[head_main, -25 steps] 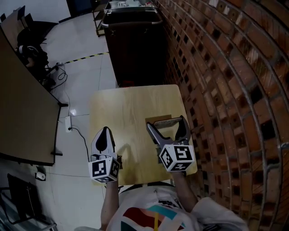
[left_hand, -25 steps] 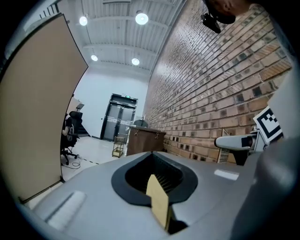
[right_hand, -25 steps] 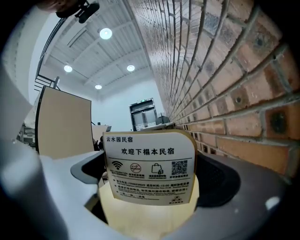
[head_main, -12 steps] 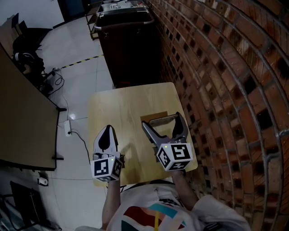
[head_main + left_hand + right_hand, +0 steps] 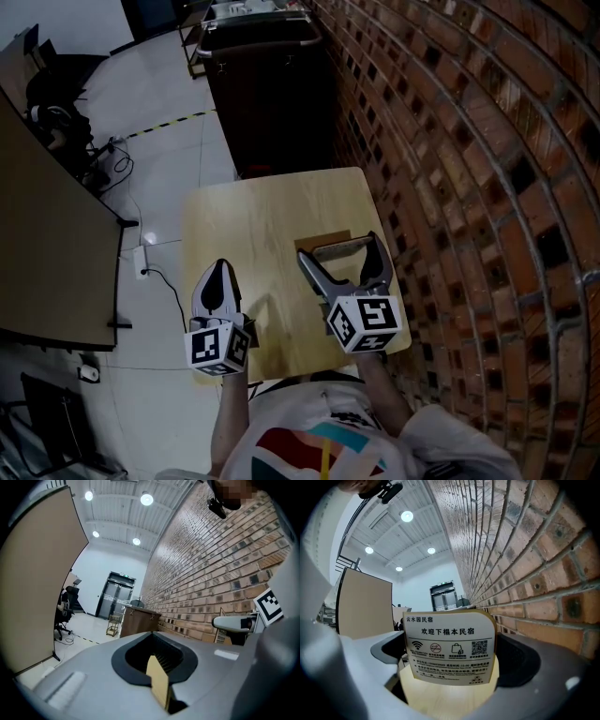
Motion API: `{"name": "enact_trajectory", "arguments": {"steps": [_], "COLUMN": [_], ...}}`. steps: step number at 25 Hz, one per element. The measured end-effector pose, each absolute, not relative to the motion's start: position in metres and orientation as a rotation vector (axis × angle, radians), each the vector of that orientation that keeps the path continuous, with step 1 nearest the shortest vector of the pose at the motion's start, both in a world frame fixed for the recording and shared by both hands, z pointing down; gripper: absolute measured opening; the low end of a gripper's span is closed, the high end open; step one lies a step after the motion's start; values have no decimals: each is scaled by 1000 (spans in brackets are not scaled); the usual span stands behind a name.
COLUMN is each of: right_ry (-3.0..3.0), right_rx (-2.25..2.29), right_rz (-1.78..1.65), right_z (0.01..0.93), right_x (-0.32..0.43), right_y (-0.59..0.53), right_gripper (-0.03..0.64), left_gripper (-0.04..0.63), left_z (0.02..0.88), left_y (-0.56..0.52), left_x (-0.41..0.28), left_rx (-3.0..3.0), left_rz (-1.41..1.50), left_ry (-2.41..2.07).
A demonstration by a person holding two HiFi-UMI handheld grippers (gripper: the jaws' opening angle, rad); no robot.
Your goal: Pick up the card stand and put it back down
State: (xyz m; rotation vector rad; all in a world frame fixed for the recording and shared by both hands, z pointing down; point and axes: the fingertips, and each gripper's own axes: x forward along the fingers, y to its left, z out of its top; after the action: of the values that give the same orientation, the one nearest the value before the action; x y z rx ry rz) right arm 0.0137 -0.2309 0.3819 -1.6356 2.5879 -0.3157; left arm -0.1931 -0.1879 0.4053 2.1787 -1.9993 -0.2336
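Small wood table (image 5: 244,220) stands by a brick wall (image 5: 450,141); white floor (image 5: 178,94) at left, dark cabinet (image 5: 272,94) behind. Card stand (image 5: 449,646) is upright on the table near its right edge, betw. the spread jaws of right hand-held gripper (image 5: 341,255). Left hand-held gripper (image 5: 217,274): jaws pressed together.

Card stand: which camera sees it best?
The right gripper view: the card stand fills the middle, its print facing the camera. The head view shows only its top edge, small and dark; the left gripper view hardly shows it.
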Motion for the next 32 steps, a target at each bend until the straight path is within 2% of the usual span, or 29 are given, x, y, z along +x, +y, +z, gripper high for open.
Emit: {"name": "enact_trajectory", "arguments": {"steps": [7,21,32], "right_ry": [2600,2787,2826], "right_rx": [-1668,-1903,-1933], "right_rz": [-364,-583,-689], "right_z": [404,561,598], "right_x": [18,12,4], "right_y": [-240,-361,-393], "right_gripper": [575,575,575], "left_gripper": [5,5,5], "left_z": [415,443,455], "left_y": [-189,-191,-209], "left_x": [-195,-216,-235], "left_rx": [2158,2052,1976], "left_rz": [-219,-144,-117], "left_ry": [-2005,-2043,-2087]}}
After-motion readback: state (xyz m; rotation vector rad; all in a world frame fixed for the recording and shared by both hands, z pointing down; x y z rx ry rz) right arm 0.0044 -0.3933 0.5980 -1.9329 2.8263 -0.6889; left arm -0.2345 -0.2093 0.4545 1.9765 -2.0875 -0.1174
